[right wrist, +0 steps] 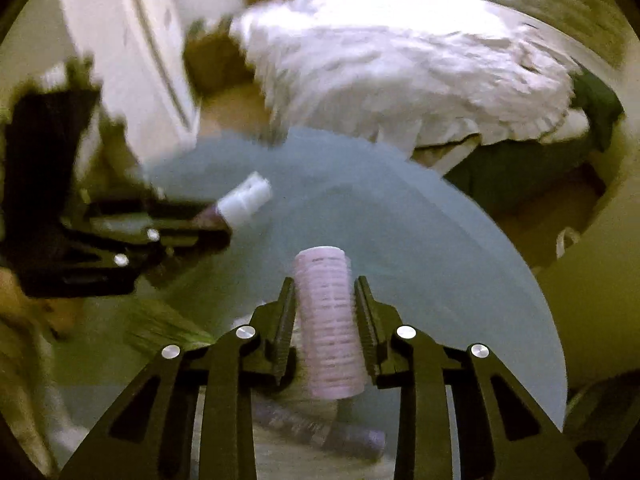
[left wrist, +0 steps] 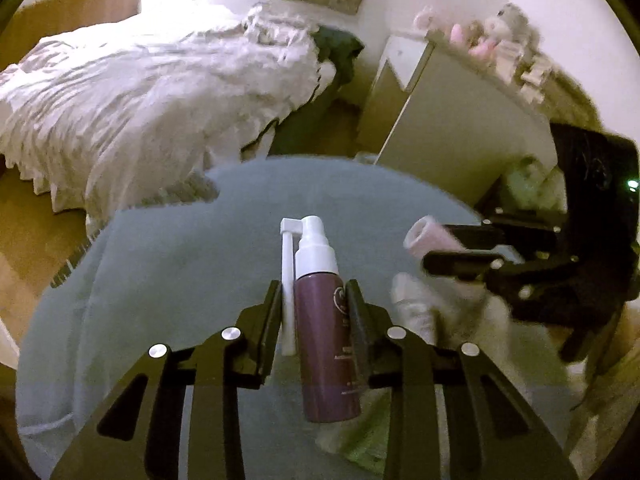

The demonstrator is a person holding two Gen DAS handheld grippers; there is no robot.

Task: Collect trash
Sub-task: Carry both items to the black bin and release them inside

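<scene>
My left gripper (left wrist: 314, 292) is shut on a purple spray bottle (left wrist: 326, 344) with a white pump top, held above a pale blue bag or bin liner (left wrist: 180, 264). My right gripper (right wrist: 324, 288) is shut on a pale pink ribbed cylinder (right wrist: 330, 332), also over the blue bag (right wrist: 420, 248). In the left wrist view the right gripper (left wrist: 460, 248) shows at the right with the pink cylinder (left wrist: 424, 238). In the right wrist view the left gripper (right wrist: 188, 220) shows at the left with the bottle's white top (right wrist: 246, 200). Both views are blurred.
A bed with a rumpled white duvet (left wrist: 140, 92) lies behind the bag, with a dark green cloth (left wrist: 340, 52) at its end. A white cabinet (left wrist: 452, 120) with soft toys (left wrist: 500, 36) stands to the right. A purple tube (right wrist: 320, 428) and green scraps (right wrist: 168, 328) lie below.
</scene>
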